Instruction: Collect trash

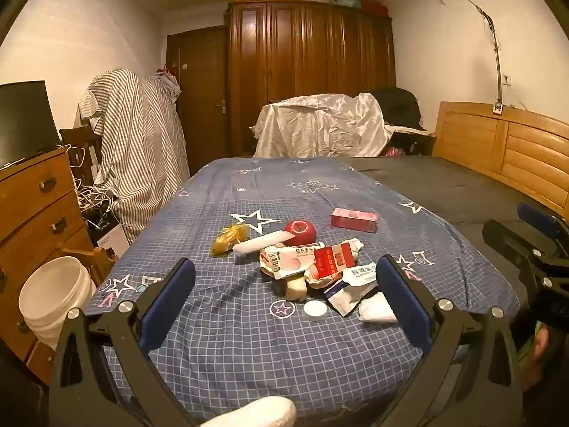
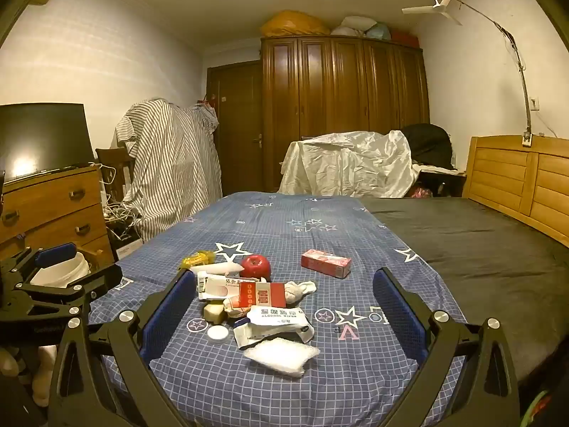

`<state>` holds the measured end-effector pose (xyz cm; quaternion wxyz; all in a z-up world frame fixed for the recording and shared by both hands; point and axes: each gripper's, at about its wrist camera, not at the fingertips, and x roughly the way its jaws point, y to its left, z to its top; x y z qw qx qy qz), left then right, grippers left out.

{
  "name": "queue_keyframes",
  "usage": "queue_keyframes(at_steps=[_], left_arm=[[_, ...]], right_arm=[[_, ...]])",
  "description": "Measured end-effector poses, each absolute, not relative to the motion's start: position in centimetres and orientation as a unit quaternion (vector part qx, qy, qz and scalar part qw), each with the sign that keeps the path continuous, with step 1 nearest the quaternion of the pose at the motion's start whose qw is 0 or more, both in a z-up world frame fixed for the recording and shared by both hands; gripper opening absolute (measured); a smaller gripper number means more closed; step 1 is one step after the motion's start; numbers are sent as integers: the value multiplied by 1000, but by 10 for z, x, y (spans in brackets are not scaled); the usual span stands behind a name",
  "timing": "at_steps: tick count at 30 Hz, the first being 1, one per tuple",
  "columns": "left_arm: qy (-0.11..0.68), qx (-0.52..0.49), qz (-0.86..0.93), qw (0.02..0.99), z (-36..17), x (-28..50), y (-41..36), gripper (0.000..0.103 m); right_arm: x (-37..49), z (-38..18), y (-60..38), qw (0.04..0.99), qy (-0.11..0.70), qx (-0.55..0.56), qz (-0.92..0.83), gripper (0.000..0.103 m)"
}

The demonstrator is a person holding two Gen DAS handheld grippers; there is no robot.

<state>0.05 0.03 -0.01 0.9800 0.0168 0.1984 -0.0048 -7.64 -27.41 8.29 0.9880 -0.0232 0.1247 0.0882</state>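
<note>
A heap of trash lies on the blue star-print sheet (image 1: 249,338): crumpled wrappers (image 1: 302,261), a red-and-white carton (image 1: 334,259), an alcohol-wipes pack (image 2: 275,315), a white plastic bag (image 2: 281,356), a white lid (image 1: 315,310), a yellow wrapper (image 1: 229,238) and a white tube (image 1: 261,242). A red apple (image 1: 300,231) and a pink box (image 1: 354,219) lie behind. My left gripper (image 1: 284,299) is open and empty, just short of the heap. My right gripper (image 2: 284,309) is open and empty, with the heap between its fingers in view.
A white bucket (image 1: 53,299) stands on the floor left of the bed, beside a wooden dresser (image 1: 32,206). A wooden headboard (image 2: 526,178) runs along the right. A striped cloth, cables and a draped chair stand beyond the bed.
</note>
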Motion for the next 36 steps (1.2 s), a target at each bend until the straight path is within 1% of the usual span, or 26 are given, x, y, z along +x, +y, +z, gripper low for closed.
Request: queue_keyframes(at_steps=[13, 36], left_arm=[[199, 18, -4, 980, 0, 1, -2, 98], [212, 17, -1, 977, -7, 3, 5, 98]], right_arm=[[-82, 88, -275, 987, 130, -24, 91, 99], [-73, 78, -270, 986, 132, -24, 94, 99]])
